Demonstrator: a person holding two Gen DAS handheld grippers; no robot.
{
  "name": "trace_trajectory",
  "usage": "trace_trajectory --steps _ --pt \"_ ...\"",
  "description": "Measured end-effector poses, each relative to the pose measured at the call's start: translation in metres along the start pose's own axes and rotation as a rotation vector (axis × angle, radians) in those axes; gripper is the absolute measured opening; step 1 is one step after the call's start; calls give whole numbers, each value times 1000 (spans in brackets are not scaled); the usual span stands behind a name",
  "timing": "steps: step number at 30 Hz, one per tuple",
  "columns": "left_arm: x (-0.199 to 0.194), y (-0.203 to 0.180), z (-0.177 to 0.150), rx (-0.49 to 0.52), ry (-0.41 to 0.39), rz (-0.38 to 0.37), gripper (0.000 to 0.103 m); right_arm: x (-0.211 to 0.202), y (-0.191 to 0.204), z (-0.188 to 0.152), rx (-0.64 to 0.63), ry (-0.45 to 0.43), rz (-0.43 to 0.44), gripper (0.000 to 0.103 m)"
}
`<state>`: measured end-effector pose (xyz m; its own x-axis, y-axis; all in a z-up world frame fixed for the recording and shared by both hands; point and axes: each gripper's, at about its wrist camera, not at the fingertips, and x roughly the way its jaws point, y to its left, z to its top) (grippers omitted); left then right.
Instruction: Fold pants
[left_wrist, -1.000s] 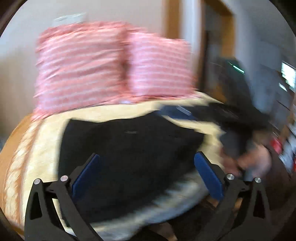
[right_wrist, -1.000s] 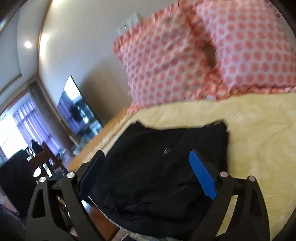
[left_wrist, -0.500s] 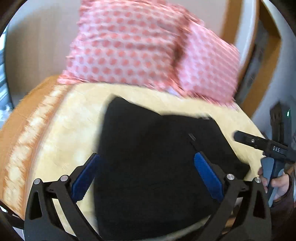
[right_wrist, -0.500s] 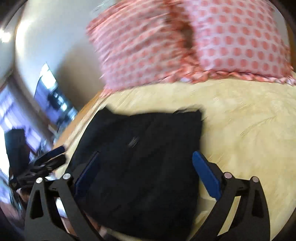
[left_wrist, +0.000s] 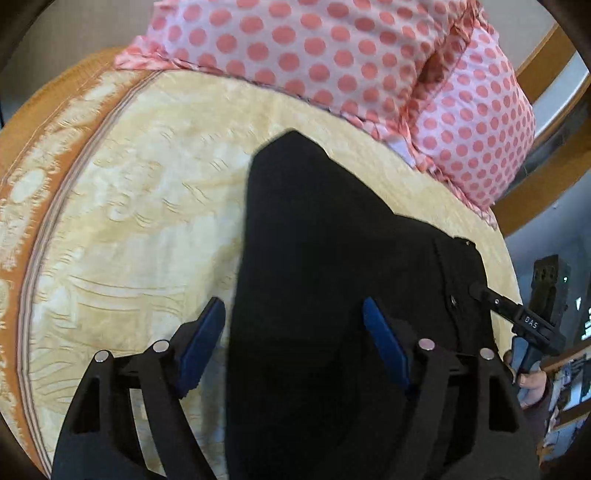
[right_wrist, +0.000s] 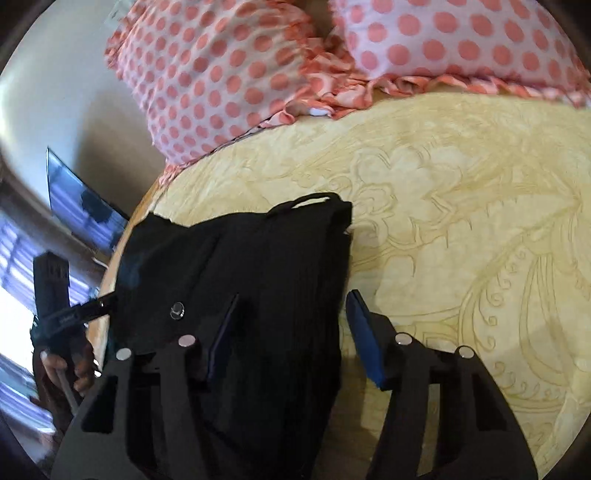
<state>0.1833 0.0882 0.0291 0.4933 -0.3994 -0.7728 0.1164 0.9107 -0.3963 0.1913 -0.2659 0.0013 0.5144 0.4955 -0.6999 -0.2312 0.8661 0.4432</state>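
Black pants lie spread on a yellow patterned bedspread. In the right wrist view the pants show a waistband button. My left gripper is open and empty, low over the pants' left edge, one blue pad over the bedspread. My right gripper is open and empty over the pants' right edge. The right gripper also shows in the left wrist view, its tip at the pants' far right side. The left gripper also shows at the left in the right wrist view.
Two pink polka-dot pillows lean at the head of the bed. The bed's orange border curves at the left. A TV screen and a bright window lie beyond the bed's left side.
Both grippers have dropped closer to the pants and narrowed their opening a little. The views have steadied and tilted downward toward the bedspread.
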Motion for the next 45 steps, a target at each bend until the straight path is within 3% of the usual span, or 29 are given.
trace_trajectory --steps 1,2,4,6,8,13,16,19,23,26,28,30,32,33,36,37,39,40,41,43,45 --pt "1 -2 -1 9 7 0 77 1 1 -2 -8 1 4 50" --pt "2 -5 -2 16 10 -11 68 2 3 -2 -29 -4 -3 49" --pt "2 -11 -5 40 5 2 54 -3 8 -6 -76 -32 -12 34" --pt "-3 -17 -7 72 -13 2 30 -8 11 -7 -90 -57 44 20" --pt "-8 -22 -10 99 -29 4 19 -15 18 -8 -125 -83 46 19" --pt "-20 -36 -9 140 -64 26 15 -29 30 0 -155 -115 61 16" --pt "-28 -46 6 157 -95 5 15 -40 32 26 -150 -150 81 15" --pt "-25 -62 35 170 -138 -2 15 -52 24 57 -147 -235 36 15" --pt "8 -74 88 121 -169 -42 15 -54 -10 97 -79 -310 -10 15" --pt "50 -79 112 105 -116 -8 15 -18 -41 113 -14 -231 -82 16" --pt "87 -76 119 86 -34 55 17 8 -57 112 25 -149 -135 17" --pt "105 -70 118 67 -25 100 41 23 -70 109 70 -109 -179 26" --pt "105 -64 118 41 -38 136 59 19 -77 108 116 -111 -199 48" --pt "101 -61 118 28 -46 133 61 11 -80 108 136 -124 -219 65" --pt "72 -53 114 11 -120 132 63 -27 -71 97 124 -243 -263 69" --pt "60 -53 111 18 -153 121 66 -40 -64 93 113 -279 -228 74" --pt "30 -59 98 36 -226 27 79 -63 -44 80 86 -304 -13 86" --pt "19 -65 90 53 -237 -42 81 -68 -40 76 79 -296 50 90" --pt "10 -71 84 70 -234 -103 83 -70 -30 70 69 -273 141 91" --pt "5 -86 69 107 -195 -206 85 -66 -19 65 60 -229 212 96" --pt "18 -98 60 138 -117 -214 88 -54 -18 63 84 -182 234 97"
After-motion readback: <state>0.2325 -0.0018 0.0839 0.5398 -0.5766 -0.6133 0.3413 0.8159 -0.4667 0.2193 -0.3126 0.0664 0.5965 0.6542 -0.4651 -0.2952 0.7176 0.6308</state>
